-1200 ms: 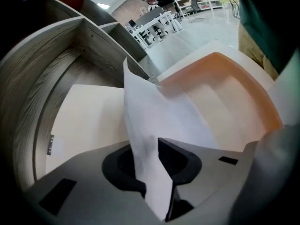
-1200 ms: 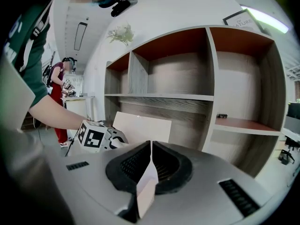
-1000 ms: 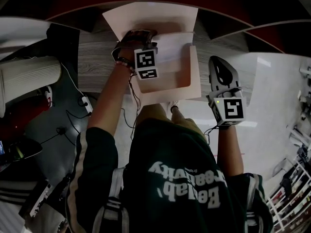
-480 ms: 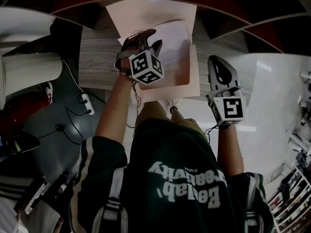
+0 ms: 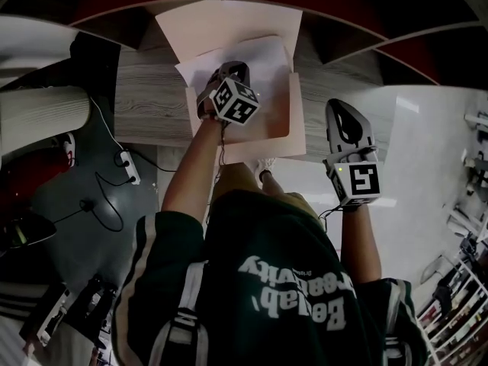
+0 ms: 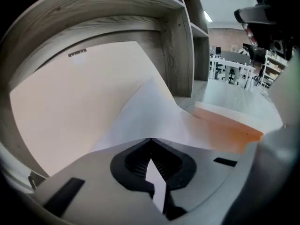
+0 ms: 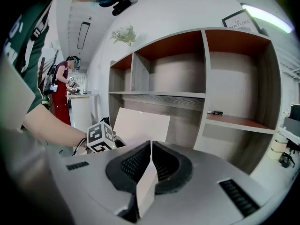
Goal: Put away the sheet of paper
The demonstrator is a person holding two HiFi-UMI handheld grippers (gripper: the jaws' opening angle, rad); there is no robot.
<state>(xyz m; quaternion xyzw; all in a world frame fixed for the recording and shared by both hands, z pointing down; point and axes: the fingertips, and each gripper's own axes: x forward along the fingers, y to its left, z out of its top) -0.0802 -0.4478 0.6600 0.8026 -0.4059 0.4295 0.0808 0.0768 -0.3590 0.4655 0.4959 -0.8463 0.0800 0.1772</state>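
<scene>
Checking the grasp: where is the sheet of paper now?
Head view, upper centre: the sheet of paper lies over the open folder on the shelf, its near edge pinched in the left tongs, which just closed.

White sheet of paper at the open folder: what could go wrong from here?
1. The left gripper has just closed its jaws on the near edge of the white sheet of paper. The sheet buckles into a ridge there, so pushing it forward may crease it.
2. In the head view, one corner of the sheet seems to stick out past the left edge of the pale peach cardboard folder. It may catch there.
</scene>
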